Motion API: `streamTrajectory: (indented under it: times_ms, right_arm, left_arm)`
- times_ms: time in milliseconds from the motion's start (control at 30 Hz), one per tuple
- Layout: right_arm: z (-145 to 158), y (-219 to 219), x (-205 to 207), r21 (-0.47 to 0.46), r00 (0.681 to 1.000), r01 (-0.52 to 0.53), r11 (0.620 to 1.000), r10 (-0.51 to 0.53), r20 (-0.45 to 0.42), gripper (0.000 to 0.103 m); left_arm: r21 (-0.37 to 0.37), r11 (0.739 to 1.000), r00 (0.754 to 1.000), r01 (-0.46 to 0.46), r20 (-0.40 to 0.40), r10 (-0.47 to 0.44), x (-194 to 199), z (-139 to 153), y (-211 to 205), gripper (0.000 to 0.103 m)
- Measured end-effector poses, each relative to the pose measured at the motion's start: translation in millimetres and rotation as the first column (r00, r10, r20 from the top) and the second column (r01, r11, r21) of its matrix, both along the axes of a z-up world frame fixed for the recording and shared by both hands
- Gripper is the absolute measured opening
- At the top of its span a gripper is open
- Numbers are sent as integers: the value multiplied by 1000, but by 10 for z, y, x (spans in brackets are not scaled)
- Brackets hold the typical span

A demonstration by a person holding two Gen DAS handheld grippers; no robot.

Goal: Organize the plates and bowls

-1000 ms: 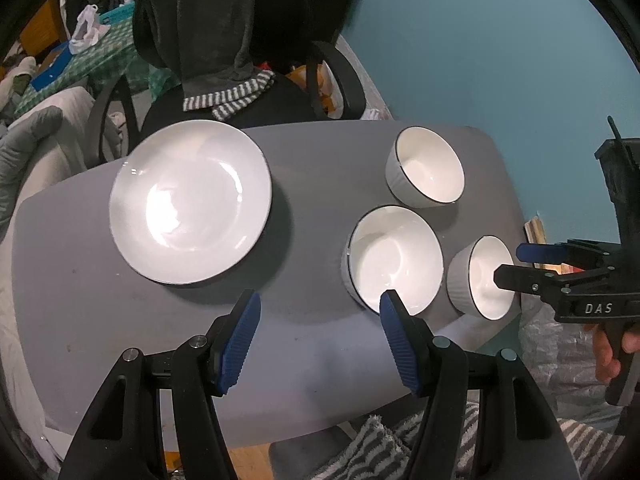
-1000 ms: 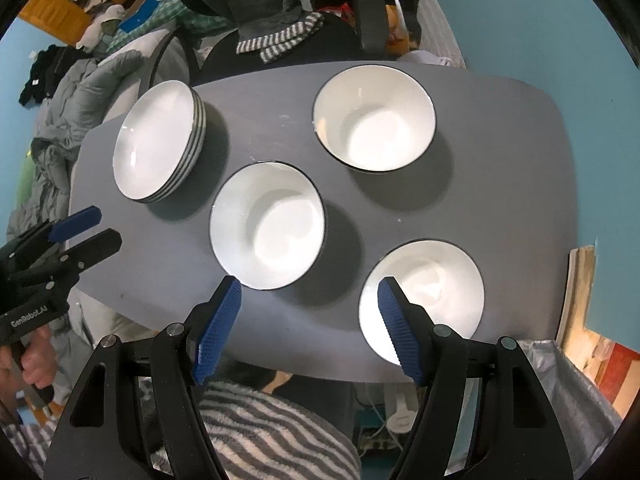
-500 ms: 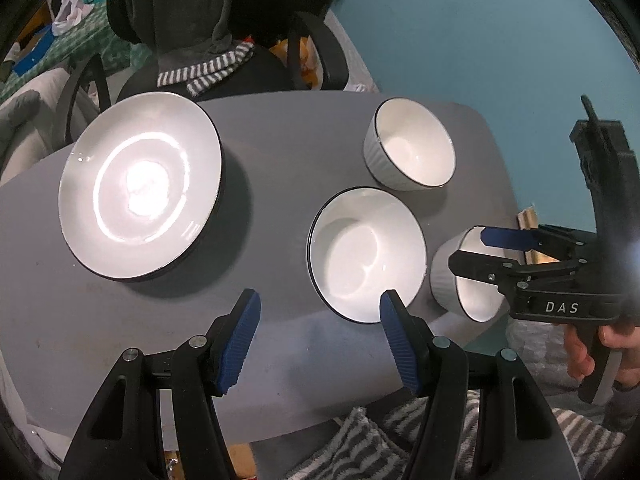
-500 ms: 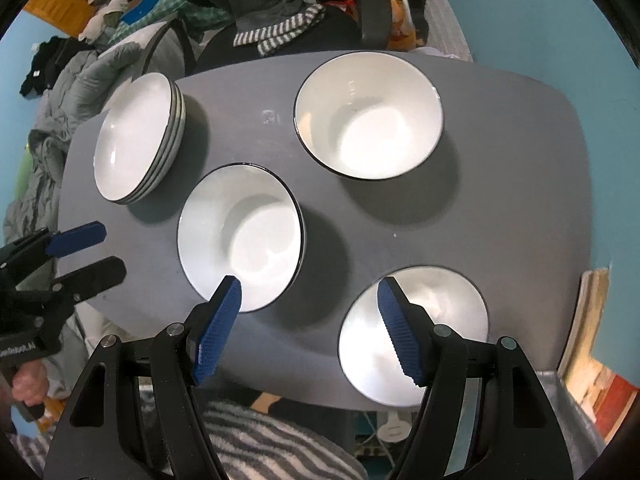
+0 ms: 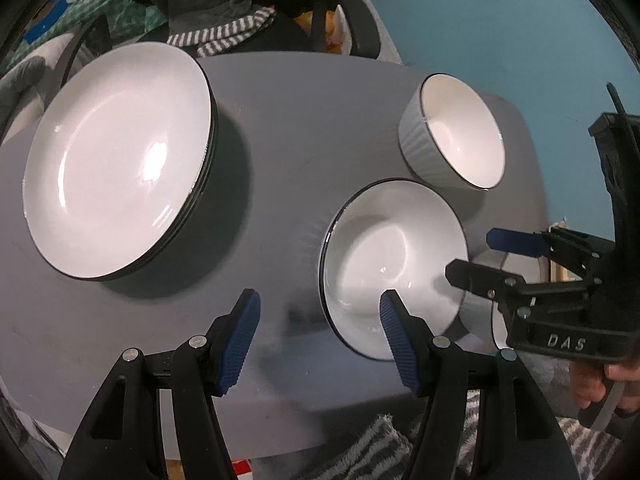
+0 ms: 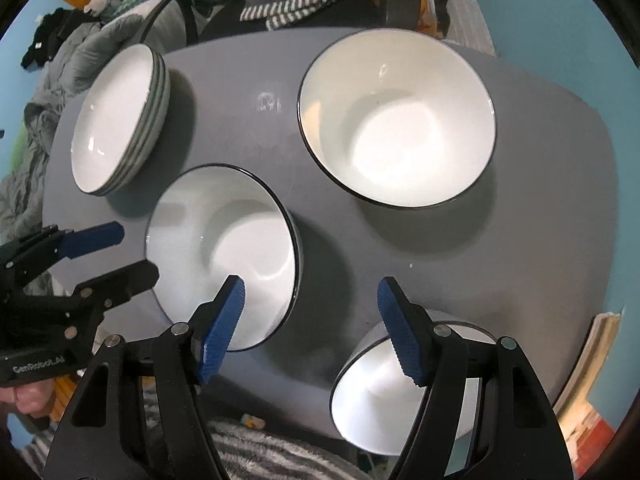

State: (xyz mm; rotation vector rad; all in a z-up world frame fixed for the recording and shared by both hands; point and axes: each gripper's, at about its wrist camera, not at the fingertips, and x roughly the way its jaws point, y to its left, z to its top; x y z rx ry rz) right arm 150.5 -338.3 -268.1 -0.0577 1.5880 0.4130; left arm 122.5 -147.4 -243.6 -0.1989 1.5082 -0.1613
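Observation:
A stack of white plates (image 5: 120, 160) with dark rims sits at the left of the grey table (image 5: 300, 120); it shows in the right wrist view (image 6: 120, 120) too. Three white bowls stand to the right: a middle bowl (image 5: 388, 264) (image 6: 228, 252), a far bowl (image 5: 456, 132) (image 6: 396, 120) and a near right bowl (image 6: 400, 392), mostly hidden in the left wrist view. My left gripper (image 5: 316, 340) is open, its right finger over the middle bowl's near rim. My right gripper (image 6: 312, 328) is open, between the middle and near right bowls, and shows in the left wrist view (image 5: 472, 256).
An office chair (image 5: 240, 12) draped with dark clothing stands behind the table. A teal wall (image 5: 500, 20) is at the right. Cluttered bedding and clothes (image 6: 60, 60) lie at the far left. A striped rug (image 6: 260, 456) lies below the table's near edge.
Both grippers have come down and closer to the table, so plates and bowls look larger. The left gripper has shifted toward the middle bowl, and the right gripper has moved in beside it.

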Motion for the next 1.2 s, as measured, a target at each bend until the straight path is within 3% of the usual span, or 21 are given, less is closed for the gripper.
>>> streamTrajectory:
  times_ms: [167, 233, 433, 567, 700, 767, 867, 1000, 1200]
  right_arm:
    - [-103, 10, 49, -13, 999, -18, 1000, 17, -28, 67]
    - [-126, 48, 67, -17, 999, -23, 1000, 23, -30, 59]
    - [-239, 142, 94, -16, 997, -41, 999, 40, -59, 47]
    - [-289, 154, 139, -14, 997, -33, 999, 32, -71, 46]
    - [-310, 138, 170, -15, 997, -22, 1000, 20, -76, 45]
    - [-319, 146, 174, -13, 996, -22, 1000, 21, -81, 38]
    - [-334, 156, 151, -7, 995, -20, 1000, 19, -97, 31]
    - [-364, 233, 138, 8, 993, -22, 1000, 23, -114, 17]
    - [-331, 248, 104, -14, 995, -41, 999, 40, -88, 9]
  left_arm:
    - [22, 1000, 1000, -18, -15, 18, 28, -99, -3, 63]
    - [25, 999, 999, -30, -19, 31, 32, -125, 4, 63]
    - [25, 999, 998, -41, -41, 42, 46, -184, 23, 60]
    - [3, 999, 997, -47, -65, 47, 60, -245, 43, 49]
    - [-14, 998, 992, -69, -103, 67, 69, -304, 72, 26]
    - [-30, 997, 991, -78, -112, 74, 42, -357, 101, 25]
    - [-30, 996, 989, -82, -123, 77, 37, -387, 119, 14]
    - [-41, 995, 988, -87, -130, 81, 63, -407, 176, 9]
    - [-51, 996, 991, -69, -114, 63, 33, -384, 238, 9]
